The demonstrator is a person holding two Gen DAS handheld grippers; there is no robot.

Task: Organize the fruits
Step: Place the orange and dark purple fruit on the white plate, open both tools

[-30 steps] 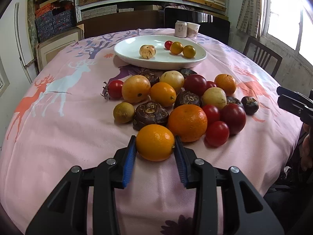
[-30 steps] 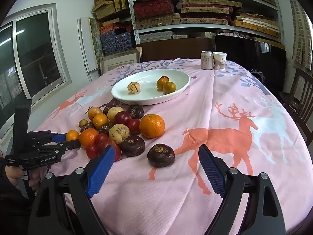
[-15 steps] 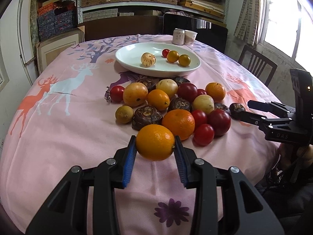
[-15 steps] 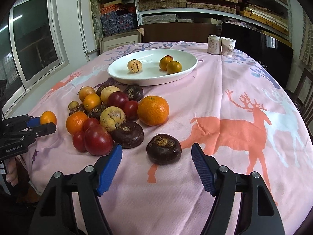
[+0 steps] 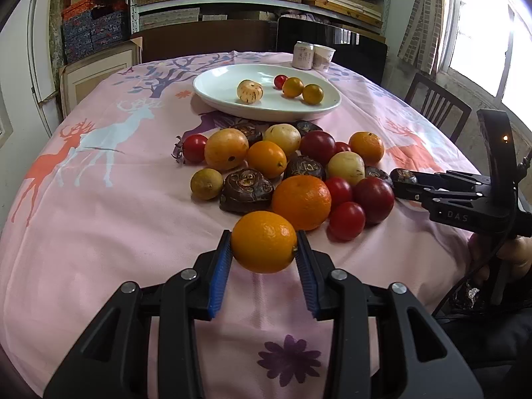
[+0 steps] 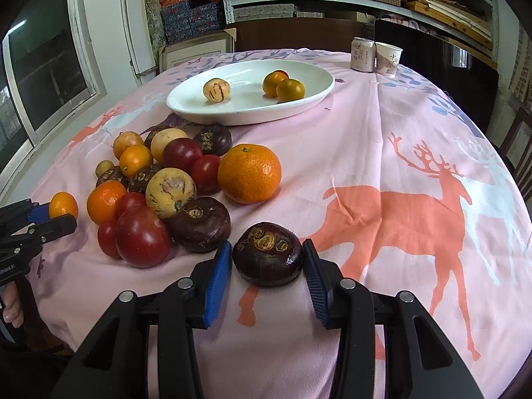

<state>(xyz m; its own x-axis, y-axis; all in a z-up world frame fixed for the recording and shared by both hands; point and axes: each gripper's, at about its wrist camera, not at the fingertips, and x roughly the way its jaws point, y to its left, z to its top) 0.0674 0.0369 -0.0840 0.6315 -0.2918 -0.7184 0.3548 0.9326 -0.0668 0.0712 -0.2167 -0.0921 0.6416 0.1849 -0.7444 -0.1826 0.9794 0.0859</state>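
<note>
Left wrist view
Left claw: we see it clamped on a small orange, blue pads against both sides, the fruit lifted clear of the pink cloth.
Fruit pile: at 12 o'clock from the held orange; a large orange lies just beyond it, with red tomatoes, dark brown fruits and pale yellow ones around.
White plate: further out at 12 o'clock, past the pile; we count a striped pale fruit, a small red one and two small orange ones in it.
Right claw: at 3 o'clock, its tips around a dark fruit at the pile's right edge.
Can and cup: side by side beyond the plate, near the far rim of the surface.

Right wrist view
Right claw: its jaws have just been closing; the dark fruit sits between the pads on the cloth. We see the right pad touching it and a sliver of gap at the left pad, so we read no firm grip yet.
Fruit pile: at 10 o'clock from the dark fruit, another dark fruit nearest.
Left claw: at 9 o'clock, gripping the small orange.
White plate: at 12 o'clock, beyond the pile.
</note>
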